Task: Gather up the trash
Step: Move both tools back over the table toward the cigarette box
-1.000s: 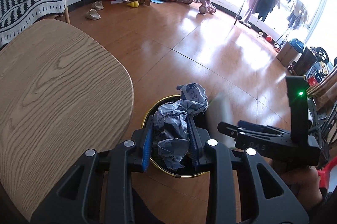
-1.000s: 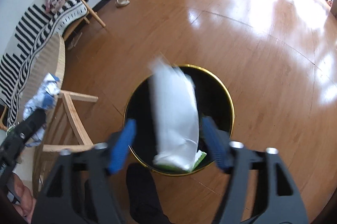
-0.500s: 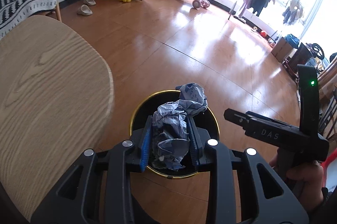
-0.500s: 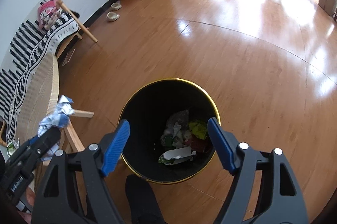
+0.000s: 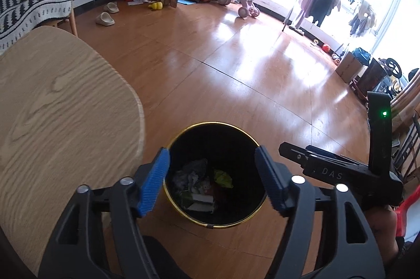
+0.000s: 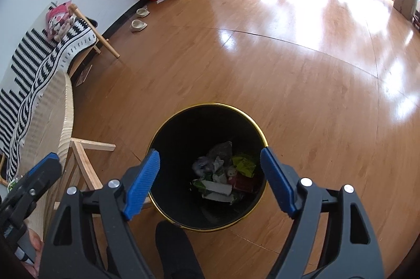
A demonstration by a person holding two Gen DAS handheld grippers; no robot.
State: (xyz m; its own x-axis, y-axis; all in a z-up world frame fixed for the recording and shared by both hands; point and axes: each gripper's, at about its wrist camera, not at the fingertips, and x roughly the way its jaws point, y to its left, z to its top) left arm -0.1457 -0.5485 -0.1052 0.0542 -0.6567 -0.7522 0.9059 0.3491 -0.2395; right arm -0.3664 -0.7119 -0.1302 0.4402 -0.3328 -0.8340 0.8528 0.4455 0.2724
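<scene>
A black bin with a gold rim [image 5: 210, 123] [image 6: 210, 104] stands on the wooden floor, directly below both grippers. Inside lie a crumpled blue-grey paper wad [image 5: 191, 171] [image 6: 207, 163], a white packet [image 6: 218, 187] and green and red wrappers. My left gripper [image 5: 212, 151] hangs over the bin with its jaws opening and nothing between the blue pads. My right gripper [image 6: 210, 151] is also above the bin, jaws opening wider, nothing held. Its fingers [image 5: 294, 151] show at the right of the left wrist view.
A light wooden table [image 5: 65, 108] [image 6: 52, 108] stands close to the bin's left. A dark foot [image 6: 173, 239] touches the bin's near side. A bench with a striped blanket [image 6: 39, 63], slippers [image 5: 105, 17], toys and a clothes rack stand farther off.
The left gripper's jaws opened and the crumpled paper dropped into the bin. The white packet fell from the right gripper into the bin earlier, and its jaws stand slightly wider.
</scene>
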